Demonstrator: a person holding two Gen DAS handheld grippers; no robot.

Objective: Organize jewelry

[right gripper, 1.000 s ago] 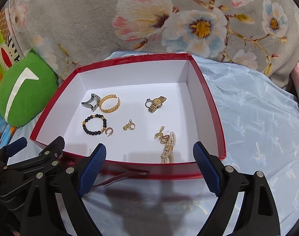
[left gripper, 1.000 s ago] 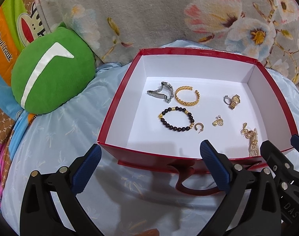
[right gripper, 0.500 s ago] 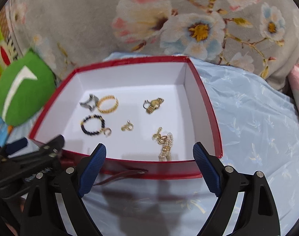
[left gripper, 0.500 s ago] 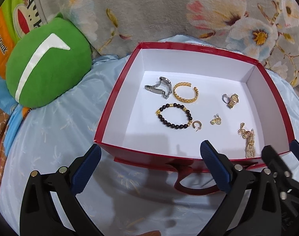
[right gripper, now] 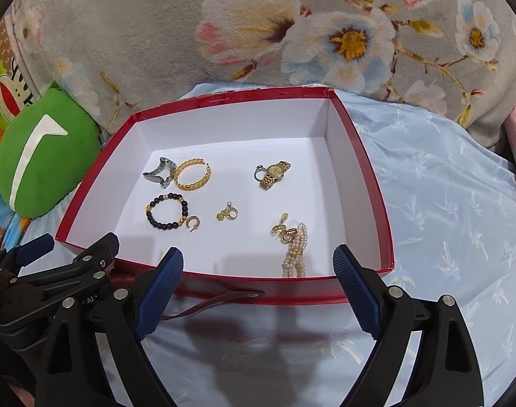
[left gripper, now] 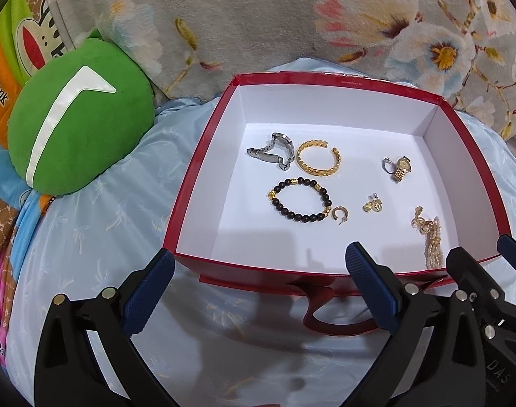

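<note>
A red box (left gripper: 203,156) (right gripper: 366,169) with a white inside lies on a light blue sheet. It holds a silver bracelet (left gripper: 274,152), a gold cuff (left gripper: 319,162), a black bead bracelet (left gripper: 302,200), a gold watch (right gripper: 274,173), small gold earrings (right gripper: 228,215) and a pearl strand (right gripper: 295,254). My left gripper (left gripper: 258,268) is open and empty at the box's near wall. My right gripper (right gripper: 258,264) is open and empty at the same wall, to the right of the left one.
A green round cushion (left gripper: 78,115) lies left of the box. A grey floral blanket (right gripper: 291,34) rises behind it. A red strap (right gripper: 224,300) hangs from the box's front wall. The blue sheet (right gripper: 454,210) stretches to the right.
Both grippers have shifted a little relative to the box and stay open. The jewelry has not moved.
</note>
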